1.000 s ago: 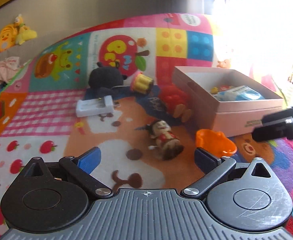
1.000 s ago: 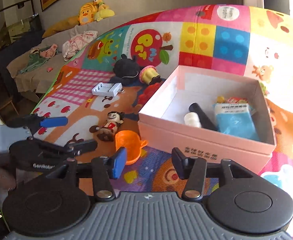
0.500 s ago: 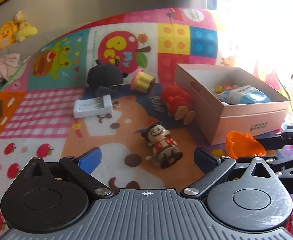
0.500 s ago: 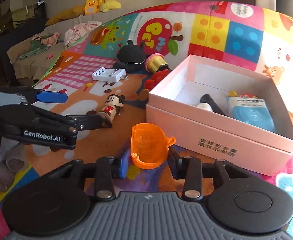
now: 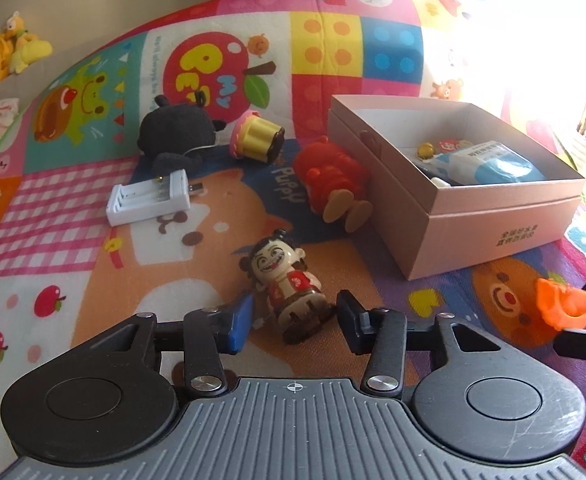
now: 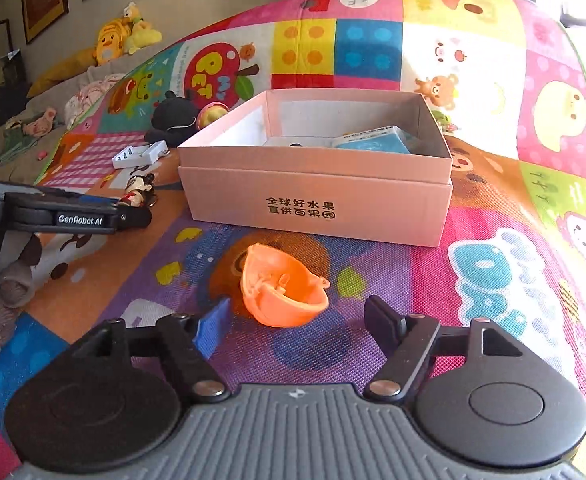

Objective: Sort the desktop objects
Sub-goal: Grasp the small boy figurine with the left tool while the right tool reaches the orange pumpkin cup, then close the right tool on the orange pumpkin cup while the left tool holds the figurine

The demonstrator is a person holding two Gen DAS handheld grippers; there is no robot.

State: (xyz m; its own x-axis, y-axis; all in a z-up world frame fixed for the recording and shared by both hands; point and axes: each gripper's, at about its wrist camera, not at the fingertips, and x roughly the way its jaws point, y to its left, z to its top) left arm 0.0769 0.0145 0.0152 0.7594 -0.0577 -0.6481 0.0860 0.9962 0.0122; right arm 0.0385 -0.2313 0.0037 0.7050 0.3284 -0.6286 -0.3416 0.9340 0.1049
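Observation:
A laughing doll figure [image 5: 289, 284] lies on the play mat, its lower half between the open fingers of my left gripper [image 5: 293, 322]. The fingers flank it without clamping. An orange plastic cup [image 6: 283, 292] lies on its side just ahead of my open right gripper [image 6: 297, 326]; it also shows at the right edge of the left wrist view [image 5: 565, 306]. The pink box [image 6: 317, 192] stands behind it, holding a blue packet [image 6: 373, 142]. The left gripper shows in the right wrist view [image 6: 133, 208], by the doll [image 6: 139, 188].
On the mat behind the doll lie a red toy [image 5: 333, 182], a white battery charger [image 5: 149, 198], a black plush [image 5: 179, 130] and a yellow cup toy [image 5: 257, 142]. A sofa with plush toys [image 6: 121, 36] stands at the far left.
My left gripper moved forward onto the doll and its fingers narrowed around it. My right gripper swung right, dropped lower and opened wider; the orange cup now lies ahead of the fingers.

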